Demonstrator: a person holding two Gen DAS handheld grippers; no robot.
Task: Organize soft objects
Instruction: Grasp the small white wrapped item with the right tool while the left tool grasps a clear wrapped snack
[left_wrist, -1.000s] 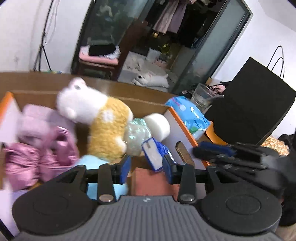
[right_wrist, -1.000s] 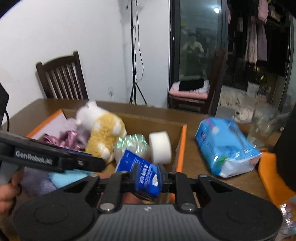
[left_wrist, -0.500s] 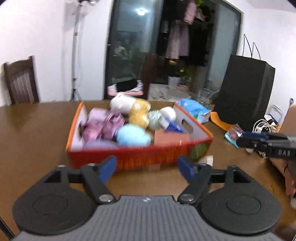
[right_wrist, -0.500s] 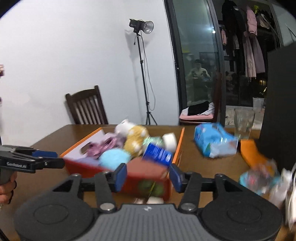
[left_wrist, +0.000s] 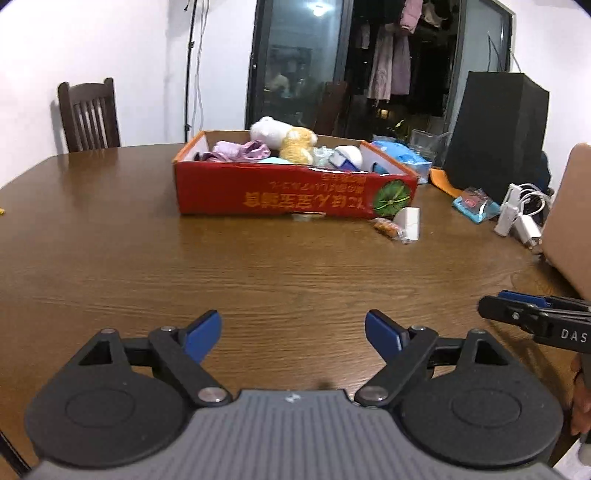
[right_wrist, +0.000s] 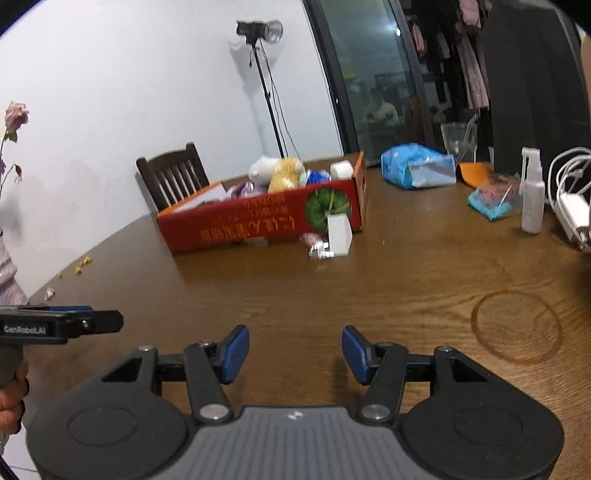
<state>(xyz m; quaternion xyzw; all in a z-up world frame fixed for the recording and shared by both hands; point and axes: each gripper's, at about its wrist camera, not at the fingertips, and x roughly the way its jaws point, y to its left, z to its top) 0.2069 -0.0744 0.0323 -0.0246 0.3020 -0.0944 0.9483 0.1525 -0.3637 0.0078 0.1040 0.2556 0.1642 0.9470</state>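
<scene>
A red cardboard box (left_wrist: 295, 194) (right_wrist: 258, 221) stands on the brown wooden table (left_wrist: 258, 266). It holds a white and yellow plush toy (left_wrist: 284, 138) (right_wrist: 277, 171), pink cloth (left_wrist: 240, 151), a white foam roll (left_wrist: 349, 155) (right_wrist: 341, 170) and a blue packet. My left gripper (left_wrist: 293, 334) is open and empty, far in front of the box. My right gripper (right_wrist: 293, 352) is open and empty too, also well back from the box.
A blue tissue pack (right_wrist: 417, 166), a glass (right_wrist: 456, 136), a black bag (left_wrist: 495, 129), a spray bottle (right_wrist: 532, 192), white chargers (left_wrist: 517, 214) and a small white box with wrappers (right_wrist: 338, 236) lie right of the red box. A chair (left_wrist: 88, 114) stands behind the table.
Both grippers have pulled far back from the box and opened. The right gripper has let go of the blue packet, which now lies in the box.
</scene>
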